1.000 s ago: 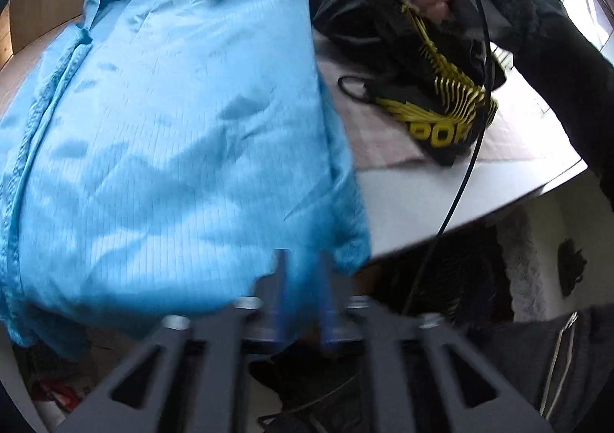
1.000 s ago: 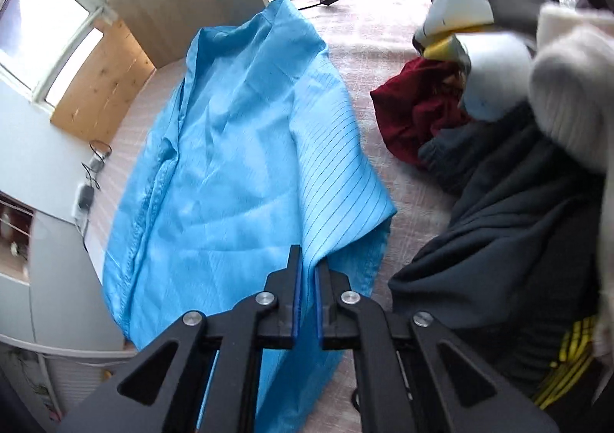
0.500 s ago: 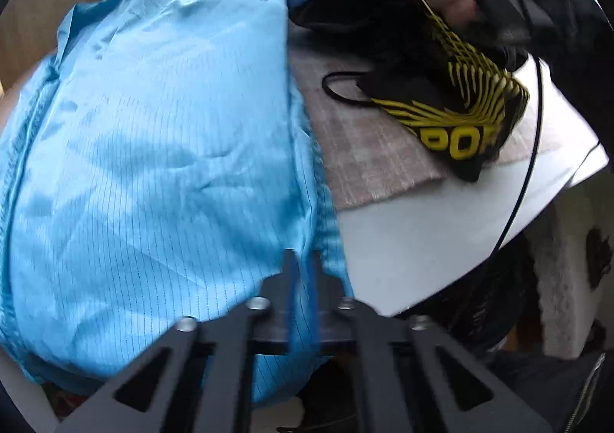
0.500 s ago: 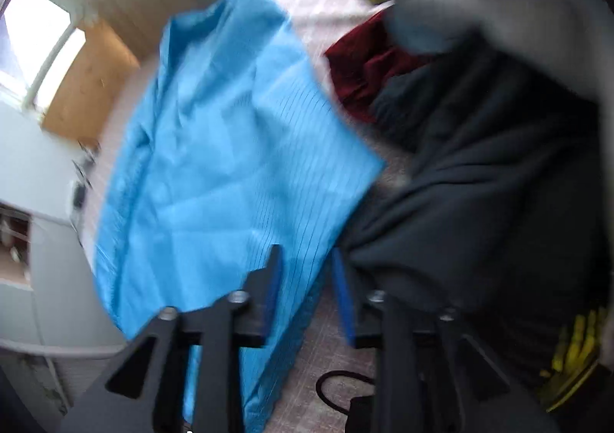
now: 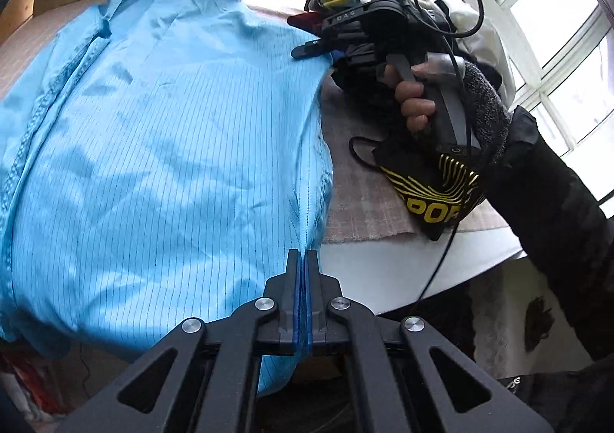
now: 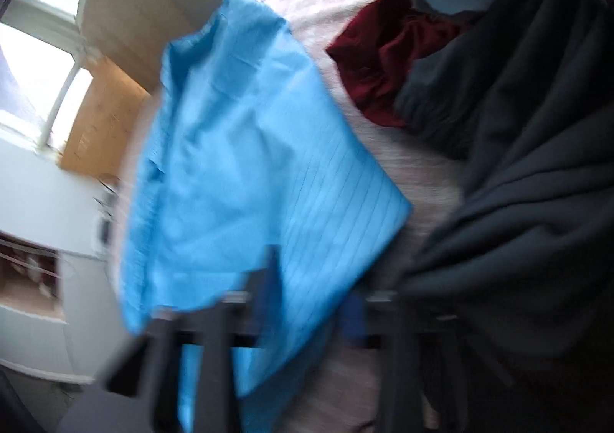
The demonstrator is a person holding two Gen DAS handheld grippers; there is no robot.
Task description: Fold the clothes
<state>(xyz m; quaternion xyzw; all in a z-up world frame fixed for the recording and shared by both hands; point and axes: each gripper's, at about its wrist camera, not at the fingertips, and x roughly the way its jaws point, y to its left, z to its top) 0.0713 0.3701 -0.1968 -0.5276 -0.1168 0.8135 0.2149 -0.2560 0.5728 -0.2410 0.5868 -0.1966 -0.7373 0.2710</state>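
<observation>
A light blue pinstriped shirt (image 5: 153, 145) lies spread flat on the table, collar at the far end. My left gripper (image 5: 302, 252) is shut on its near hem, by the right-hand corner, and the cloth hangs down past the pads. In the right wrist view, which is blurred, the shirt (image 6: 238, 164) runs away to the upper left. My right gripper (image 6: 311, 291) has its jaws closing, still apart, with the shirt's edge between them. The left wrist view shows that right gripper (image 5: 318, 49) at the shirt's far right edge, held by a person's hand (image 5: 414, 99).
A black garment with yellow print (image 5: 433, 195) lies right of the shirt on a woven mat (image 5: 360, 195). A big dark grey garment (image 6: 518, 164) and a dark red one (image 6: 387, 57) are piled at the right. The white table edge (image 5: 383, 272) is close by.
My left gripper went from open to shut on the shirt's hem and lifted it a little. My right gripper, shut a second ago, opened and sank over the shirt's edge.
</observation>
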